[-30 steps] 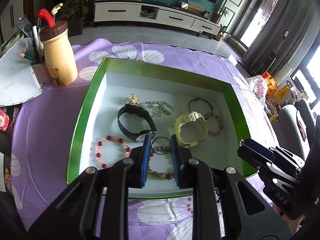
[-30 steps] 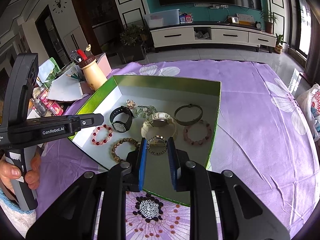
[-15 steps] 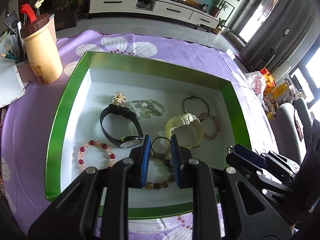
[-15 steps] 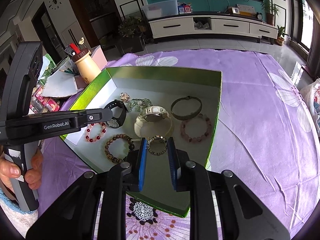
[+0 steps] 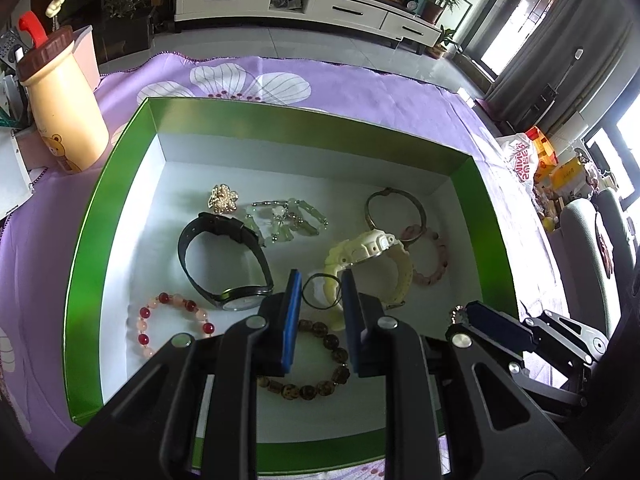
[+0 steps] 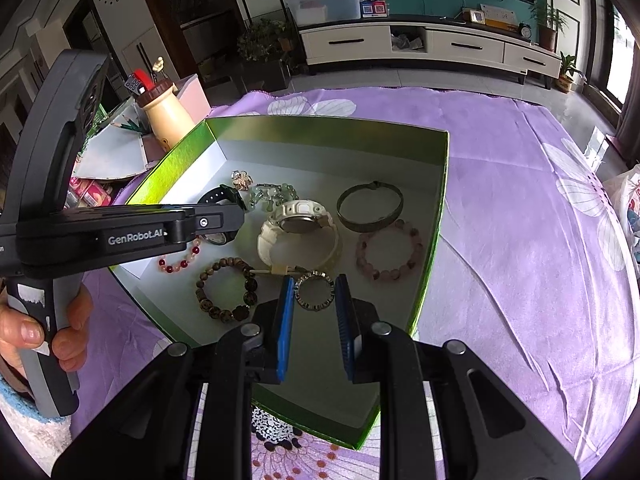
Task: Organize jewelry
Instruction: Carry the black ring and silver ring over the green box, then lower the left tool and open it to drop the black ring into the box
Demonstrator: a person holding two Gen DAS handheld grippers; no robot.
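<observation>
**Left gripper carries a thin ring above the crowded middle of the box**

Left gripper (image 5: 320,282) hangs tilted down over the green box (image 5: 86,240), its pads closed across a thin dark ring (image 5: 305,294) that spans the narrow gap between them. Right gripper (image 6: 314,285) grips a sparkly ring (image 6: 316,306) the same way and sits at the near right of the box, just inside its right wall.

The floor straight under the left gripper is taken. A black watch (image 5: 240,300) lies to the left, a cream watch (image 5: 372,246) to the right, and a brown bead bracelet (image 5: 332,344) on the near side. Bare floor shows along the far wall and in the near right corner.

I judge the left hand must travel toward the far side to find room for its ring. The right hand seems to have free floor almost directly beneath it, so it is the nearer of the two to a clear spot. Each ring faces its camera roughly flat-on, so once let go it should settle flat.
</observation>
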